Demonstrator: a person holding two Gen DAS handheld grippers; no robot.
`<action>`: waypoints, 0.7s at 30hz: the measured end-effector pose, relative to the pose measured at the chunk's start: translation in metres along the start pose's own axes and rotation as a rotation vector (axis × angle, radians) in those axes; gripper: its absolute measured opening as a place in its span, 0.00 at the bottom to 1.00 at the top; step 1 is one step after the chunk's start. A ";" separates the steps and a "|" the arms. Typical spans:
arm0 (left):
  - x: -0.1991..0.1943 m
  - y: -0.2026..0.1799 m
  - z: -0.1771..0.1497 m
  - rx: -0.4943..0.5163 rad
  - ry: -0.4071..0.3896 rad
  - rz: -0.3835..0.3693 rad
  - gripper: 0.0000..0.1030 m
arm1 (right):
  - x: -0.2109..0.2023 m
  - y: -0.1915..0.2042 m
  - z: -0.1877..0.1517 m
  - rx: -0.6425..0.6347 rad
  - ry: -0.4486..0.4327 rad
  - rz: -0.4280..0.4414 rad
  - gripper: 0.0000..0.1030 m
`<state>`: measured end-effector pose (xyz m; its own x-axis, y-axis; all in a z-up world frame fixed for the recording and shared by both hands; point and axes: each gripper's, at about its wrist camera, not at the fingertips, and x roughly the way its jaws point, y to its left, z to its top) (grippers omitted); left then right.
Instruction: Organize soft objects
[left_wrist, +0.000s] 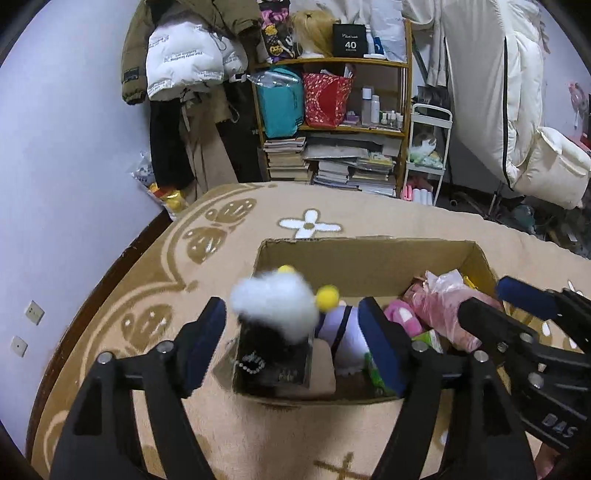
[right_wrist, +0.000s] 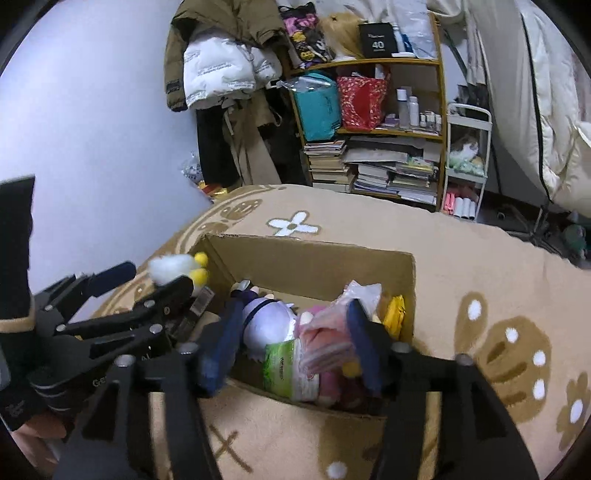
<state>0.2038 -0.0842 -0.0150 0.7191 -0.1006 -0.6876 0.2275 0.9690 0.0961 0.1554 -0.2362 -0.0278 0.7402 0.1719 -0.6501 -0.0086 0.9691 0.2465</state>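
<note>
Left wrist view shows most soft toys already in the cardboard box (left_wrist: 369, 258) on the blanket (left_wrist: 147, 295) — the white-and-black plush (left_wrist: 273, 314) sits at its left end between the spread left tool (left_wrist: 295, 343), while the right tool (right_wrist: 291, 347) hovers spread over the pink pieces (right_wrist: 325, 343).

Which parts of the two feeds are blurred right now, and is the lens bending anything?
Left wrist view: the white fluffy toy with yellow pompoms is smeared, the box edges fairly sharp, the rug pattern soft. Right wrist view: the left gripper is blurred, the shelf sharper. Both views: fisheye curves the wall and rug edge, dark corners, dim flat light, no glare.
</note>
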 end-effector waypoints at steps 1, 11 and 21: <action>-0.002 0.001 0.000 -0.004 0.008 0.001 0.89 | -0.005 -0.001 0.000 0.009 -0.004 -0.004 0.75; -0.061 0.027 0.001 -0.039 -0.052 0.062 0.99 | -0.066 -0.006 0.007 0.075 -0.082 -0.028 1.00; -0.156 0.058 -0.001 -0.072 -0.181 0.111 1.00 | -0.137 0.018 0.001 -0.003 -0.186 -0.017 1.00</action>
<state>0.1041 -0.0121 0.0968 0.8448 -0.0247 -0.5346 0.0973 0.9894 0.1081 0.0541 -0.2428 0.0663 0.8518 0.1201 -0.5100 0.0032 0.9722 0.2343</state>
